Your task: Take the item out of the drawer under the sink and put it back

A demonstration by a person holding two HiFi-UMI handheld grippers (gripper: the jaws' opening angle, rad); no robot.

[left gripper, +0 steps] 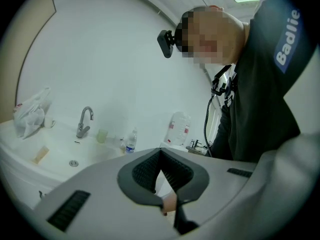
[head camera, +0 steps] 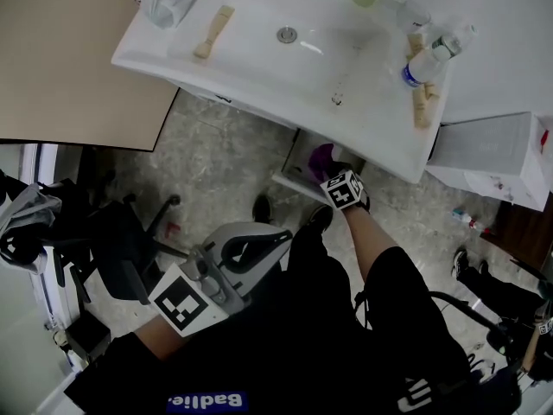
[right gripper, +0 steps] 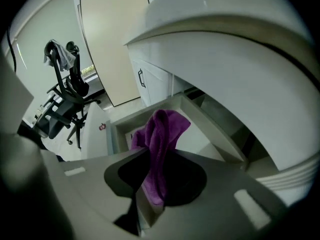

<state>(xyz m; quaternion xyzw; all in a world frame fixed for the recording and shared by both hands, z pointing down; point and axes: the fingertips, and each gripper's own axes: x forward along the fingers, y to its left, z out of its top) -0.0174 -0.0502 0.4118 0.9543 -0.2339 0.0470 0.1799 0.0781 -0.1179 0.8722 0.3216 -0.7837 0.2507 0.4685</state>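
The left gripper (head camera: 259,242) is closest, low over the person's lap and well back from the right gripper (head camera: 333,175) and what it works on. Its jaws are pressed together at the tips with nothing between them, so it has no part in the work at this point.

The sink (head camera: 328,76) spreads above and beyond the right gripper, and its white underside arches over the jaws in the right gripper view. Just ahead of those jaws and a little below them is the drawer (right gripper: 207,126), pulled out from under the sink and open at the top. The right gripper points steeply down toward it and pinches a purple cloth (right gripper: 161,134). One end is clamped between the pads, and the rest bunches out past the fingertips over the drawer's mouth. I cannot tell whether the far end touches the drawer floor.

On progress, the drawer is open and the cloth is in the grip, so the opening and the grasp look done. The cloth lies within the drawer's outline rather than clear of it. I judge this to be either the start of the lift out or the end of the return, and the pictures do not settle which. Either way, what is left is to release the cloth inside the drawer and draw the right gripper out, and perhaps to push the drawer shut.
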